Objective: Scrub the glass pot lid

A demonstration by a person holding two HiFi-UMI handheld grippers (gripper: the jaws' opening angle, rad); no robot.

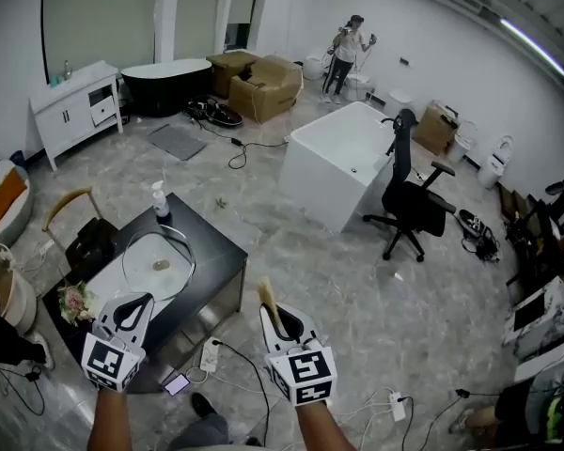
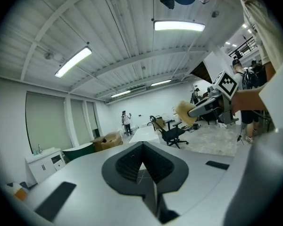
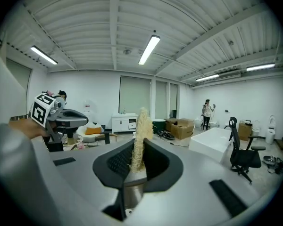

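Observation:
The glass pot lid [image 1: 147, 252] lies flat on the dark table [image 1: 216, 252], its small knob [image 1: 162, 266] at the middle. My left gripper [image 1: 139, 304] is held near the table's front edge, just short of the lid. Its jaws are shut with nothing between them [image 2: 142, 167]. My right gripper [image 1: 278, 319] is off the table's right side, shut on a tan fibrous scrubber [image 3: 140, 134] that sticks out past the jaws [image 1: 268, 299]. The left gripper view also catches the right gripper [image 2: 205, 107] with the scrubber [image 2: 183, 113]. Both gripper cameras look level across the room, so neither shows the lid.
A soap pump bottle [image 1: 159, 199] stands at the table's far corner and flowers [image 1: 75, 301] sit at its left end. A power strip [image 1: 210, 353], a phone [image 1: 176, 383] and cables lie on the floor below. Farther off are a white bathtub [image 1: 343, 163], an office chair [image 1: 409, 203] and a person [image 1: 345, 54].

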